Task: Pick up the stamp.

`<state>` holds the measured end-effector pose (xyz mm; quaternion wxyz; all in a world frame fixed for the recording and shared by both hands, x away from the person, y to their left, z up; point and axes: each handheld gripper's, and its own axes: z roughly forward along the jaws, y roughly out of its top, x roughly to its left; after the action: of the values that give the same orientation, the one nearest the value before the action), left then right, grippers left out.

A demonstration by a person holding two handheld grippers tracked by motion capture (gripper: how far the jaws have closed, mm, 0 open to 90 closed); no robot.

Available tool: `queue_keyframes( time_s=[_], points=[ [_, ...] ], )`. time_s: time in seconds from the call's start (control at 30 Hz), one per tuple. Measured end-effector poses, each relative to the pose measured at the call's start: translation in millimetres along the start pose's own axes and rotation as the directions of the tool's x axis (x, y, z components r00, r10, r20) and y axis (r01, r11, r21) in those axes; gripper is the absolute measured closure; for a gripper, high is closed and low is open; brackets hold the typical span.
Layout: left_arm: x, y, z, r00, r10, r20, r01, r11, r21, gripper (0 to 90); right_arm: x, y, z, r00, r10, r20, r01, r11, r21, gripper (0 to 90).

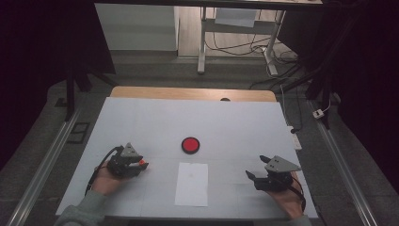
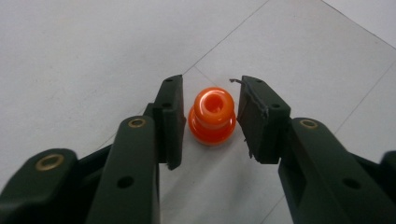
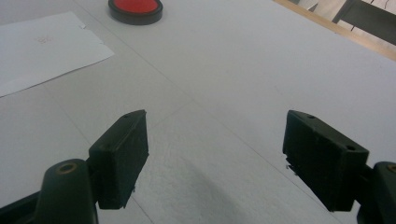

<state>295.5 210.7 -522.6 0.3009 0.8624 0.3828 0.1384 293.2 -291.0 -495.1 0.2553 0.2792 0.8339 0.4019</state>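
- Orange stamp-shaped piece (image 2: 212,116) stands upright on the white table (image 1: 235,127), long axis vertical, knob end up, directly between the 2 jaws of the left gripper (image 2: 211,119).
- Left pad sits just beside or grazing the wide base; right pad (image 2: 254,114) has a slim gap. Jaws narrowed around it but, as far as I can tell, not yet clamped.
- Judgement: a small further squeeze should seat the grip; piece is centred, no sideways shift needed.
- Right gripper (image 1: 263,169) rests well apart at the table's right, jaws wide, nothing between.
- Paper sheet (image 1: 191,183) and red round pad (image 1: 190,145) lie between the hands; the left hand is nearer the piece.
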Motion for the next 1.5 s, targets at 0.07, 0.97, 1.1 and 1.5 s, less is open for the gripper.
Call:
queue_keyframes(
  time_s=[0.07,0.97,1.1,1.5],
  points=[
    [-0.1,-0.2,0.4,1.0,0.001,0.001,-0.001,1.0,0.002,63.0,0.0,0.0,-0.1,1.0,0.0,0.0,0.0,1.0,0.0,22.0],
    [2.7,-0.8,-5.1,0.9999,-0.014,-0.01,0.014,0.9994,-0.033,72.3,0.0,-0.1,-0.1,1.0,0.0,0.001,0.0,1.0,-0.001,22.2],
    [2.9,-0.7,-7.3,0.9997,-0.02,-0.011,0.019,0.9987,-0.047,72.3,0.0,-0.7,0.2,1.0,-0.001,0.0,0.001,1.0,0.005,22.2],
    [2.1,-0.2,-16.1,0.9994,-0.036,-0.003,0.035,0.9935,-0.108,72.3,0.7,-0.7,1.2,1.0,-0.002,-0.001,0.002,1.0,-0.003,22.4]
  ],
)
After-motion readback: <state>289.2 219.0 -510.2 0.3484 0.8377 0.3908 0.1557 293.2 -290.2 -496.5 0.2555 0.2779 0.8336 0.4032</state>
